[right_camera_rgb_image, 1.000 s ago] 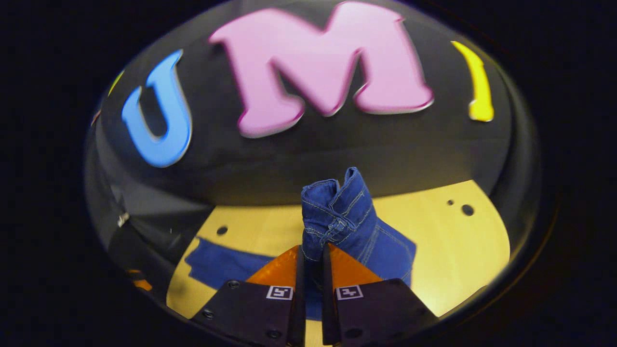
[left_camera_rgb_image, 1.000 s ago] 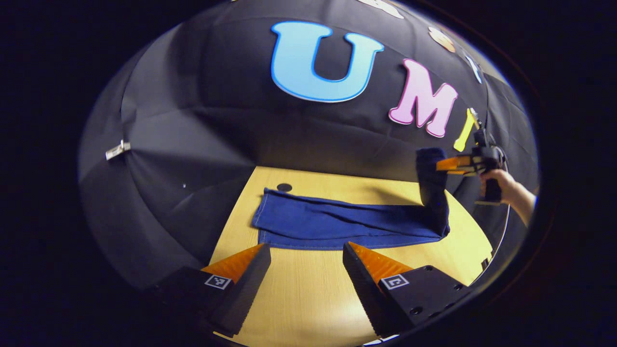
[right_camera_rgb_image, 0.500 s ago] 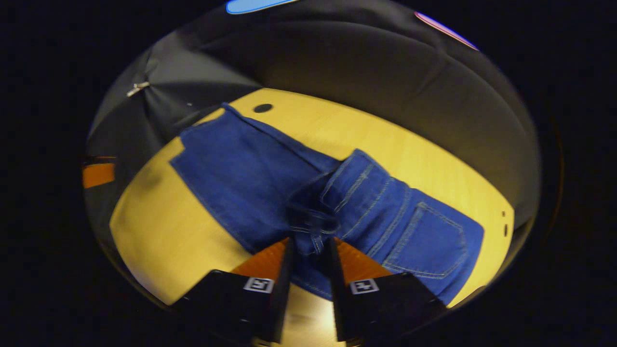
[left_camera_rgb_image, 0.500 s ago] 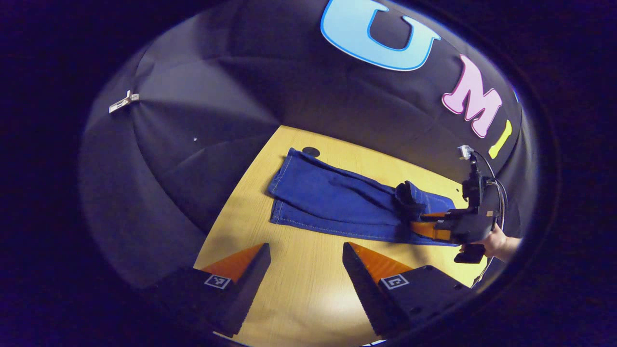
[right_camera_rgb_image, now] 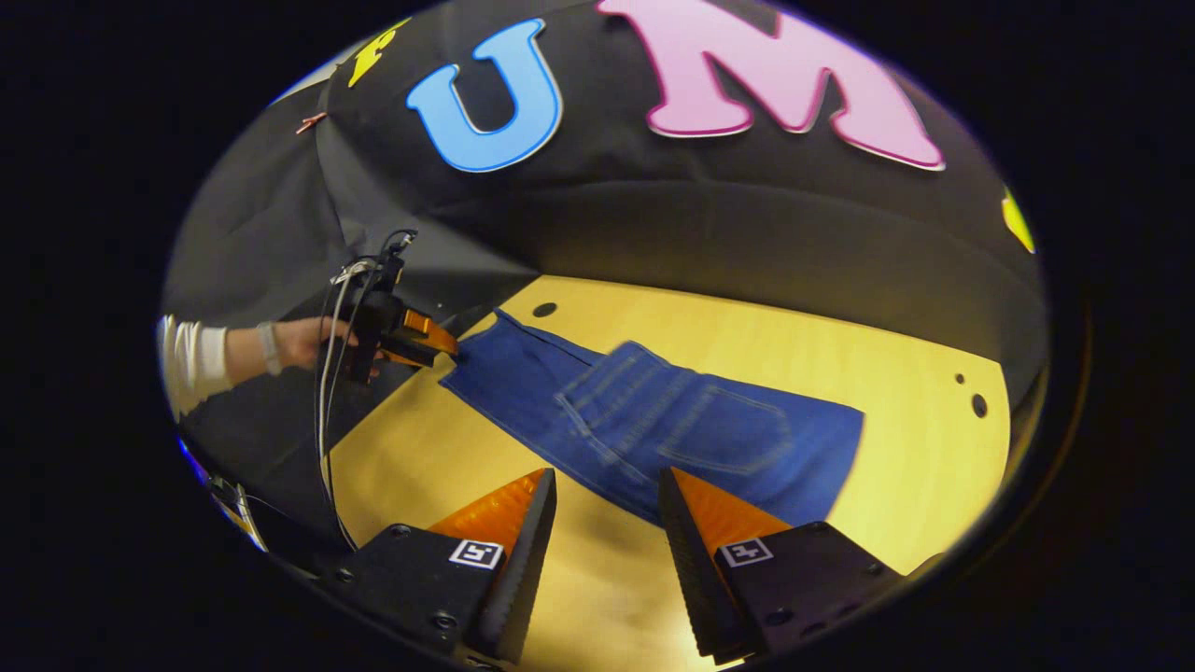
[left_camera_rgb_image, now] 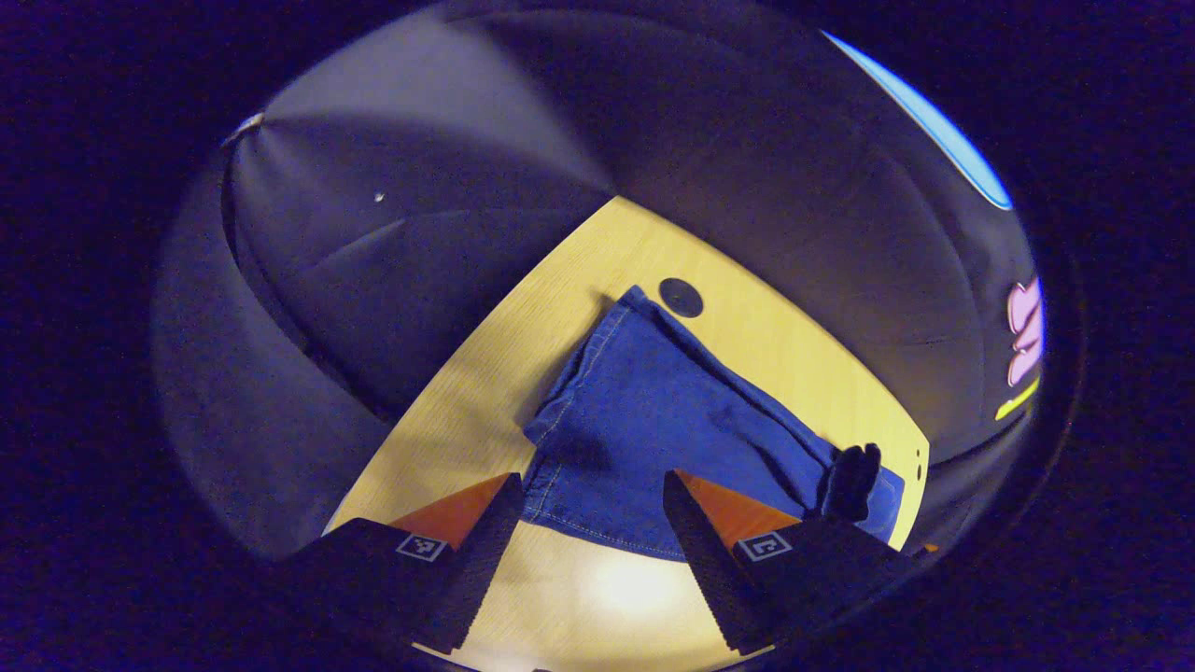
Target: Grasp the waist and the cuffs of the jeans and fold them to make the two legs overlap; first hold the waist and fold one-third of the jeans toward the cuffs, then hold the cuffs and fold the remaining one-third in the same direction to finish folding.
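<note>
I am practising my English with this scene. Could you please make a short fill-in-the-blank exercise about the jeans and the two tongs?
1. The jeans lie on a ____ table.
2. The waist part is folded over the ____.
3. The right tongs are open and hold ____.
4. The left tongs are ____, above the cuff end.

Missing words: wooden; legs; nothing; open

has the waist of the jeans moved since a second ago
Yes. The waist was pinched up high against the booth wall by the right gripper; now it lies folded flat on the table, the gripper open and empty.
</note>
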A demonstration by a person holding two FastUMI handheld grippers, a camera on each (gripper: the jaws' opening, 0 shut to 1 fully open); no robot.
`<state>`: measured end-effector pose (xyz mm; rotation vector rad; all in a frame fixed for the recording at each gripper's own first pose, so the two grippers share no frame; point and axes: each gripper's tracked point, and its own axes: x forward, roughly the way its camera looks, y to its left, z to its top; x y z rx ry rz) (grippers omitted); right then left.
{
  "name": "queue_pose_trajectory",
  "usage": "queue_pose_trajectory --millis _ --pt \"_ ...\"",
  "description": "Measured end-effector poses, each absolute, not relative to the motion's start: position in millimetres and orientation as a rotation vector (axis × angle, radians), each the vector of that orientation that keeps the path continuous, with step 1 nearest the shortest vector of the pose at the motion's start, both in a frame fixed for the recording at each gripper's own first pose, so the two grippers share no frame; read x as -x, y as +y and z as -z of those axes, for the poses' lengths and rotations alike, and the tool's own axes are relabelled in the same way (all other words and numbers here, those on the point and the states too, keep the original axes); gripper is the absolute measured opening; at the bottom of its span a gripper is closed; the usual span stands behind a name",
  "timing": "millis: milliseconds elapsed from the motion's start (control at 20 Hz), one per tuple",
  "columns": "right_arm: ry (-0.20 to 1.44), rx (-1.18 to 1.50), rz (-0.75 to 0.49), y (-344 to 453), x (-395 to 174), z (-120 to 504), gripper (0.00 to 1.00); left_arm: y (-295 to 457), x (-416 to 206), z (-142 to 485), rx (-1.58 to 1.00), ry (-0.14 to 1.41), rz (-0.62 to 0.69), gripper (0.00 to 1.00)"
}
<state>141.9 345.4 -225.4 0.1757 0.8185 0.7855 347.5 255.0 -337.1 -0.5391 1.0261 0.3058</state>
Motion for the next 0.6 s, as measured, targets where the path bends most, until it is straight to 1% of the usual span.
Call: queue_pose_trajectory --millis 50,100,150,250,300,400,450,500,600 --pt "0.84 -0.183 -0.761 326 -137 230 0.69 256 -352 345 0.542 1.059 -0.331 0.97" --pt "0.855 -0.185 -0.739 310 -134 237 0.69 255 -355 350 0.541 1.081 -0.331 0.93" --pt "0.872 -0.183 -0.715 295 -133 244 0.69 252 -354 355 0.52 1.108 -0.329 0.97" --pt "0.895 -0.196 -0.681 276 -134 254 0.69 247 -353 368 0.459 1.176 -0.34 0.97" --pt "0.9 -0.208 -0.669 271 -136 255 0.69 249 -357 367 0.406 1.179 -0.346 0.97" --pt "0.893 -0.235 -0.662 269 -143 253 0.69 243 -359 368 0.317 1.222 -0.308 0.92" --pt "0.888 -0.245 -0.665 270 -145 249 0.69 239 -359 367 0.284 1.234 -0.289 0.79" --pt "0.886 -0.255 -0.672 272 -145 246 0.68 233 -366 367 0.296 1.212 -0.284 0.6" --pt "0.877 -0.275 -0.694 281 -145 241 0.68 227 -370 371 0.286 1.206 -0.318 0.23"
